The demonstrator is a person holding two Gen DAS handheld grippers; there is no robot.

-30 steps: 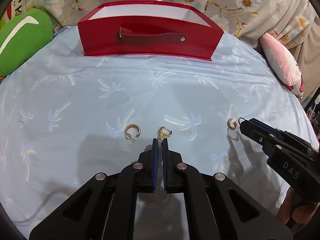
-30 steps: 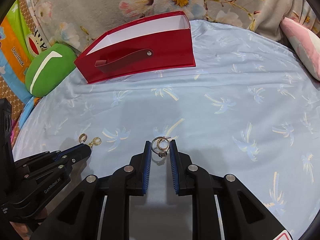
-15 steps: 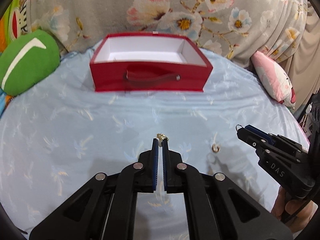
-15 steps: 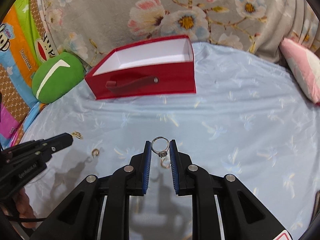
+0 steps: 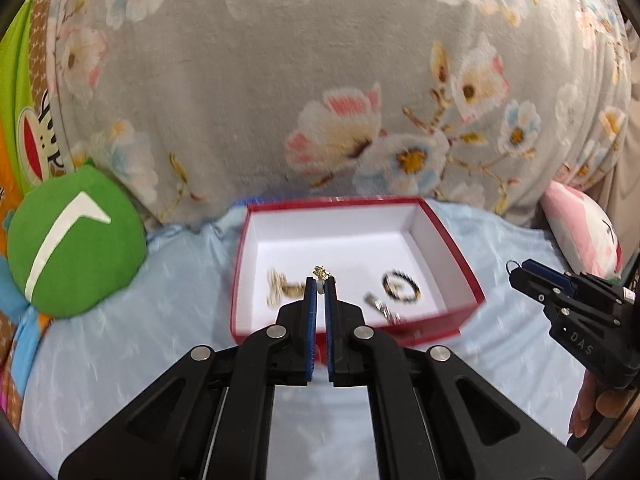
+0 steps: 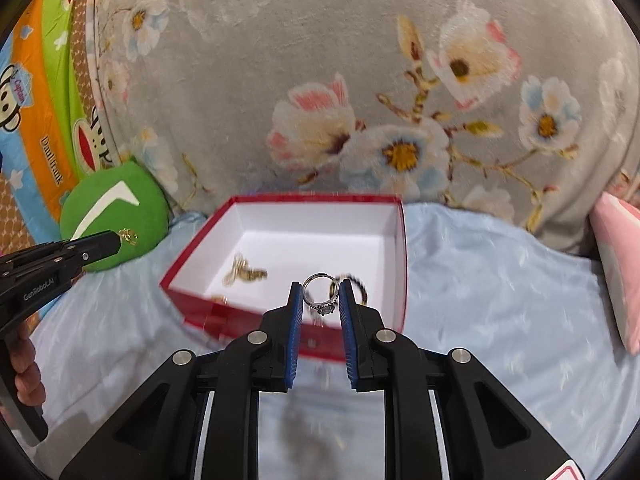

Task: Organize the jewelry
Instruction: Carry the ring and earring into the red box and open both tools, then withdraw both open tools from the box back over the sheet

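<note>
At 12 o'clock one red box [image 5: 460, 256] holds about four trinkets; left tongs [image 5: 320, 282] pinch one gold earring [image 5: 319, 271], right tongs [image 6: 320, 294] one silver ring [image 6: 318, 292].

The red box [image 5: 452, 248] looked like glossy card outside, with a matt white paper lining. The ring [image 6: 320, 294] in the right gripper [image 6: 319, 304] was polished silvery metal with a sparkling stone; the earring [image 5: 320, 272] pinched in the left gripper [image 5: 320, 294] shone gold, probably metal, though blur made it hard to judge. Both grippers were matt black plastic with ribbed blue pads [image 6: 295, 308] and bright steel rivets. The bedsheet [image 6: 480, 280] was smooth, faintly sheeny pale-blue cloth; the floral blanket [image 6: 360, 80] looked plush and fuzzy; the green cushion [image 5: 76, 244] was soft matt fabric.
</note>
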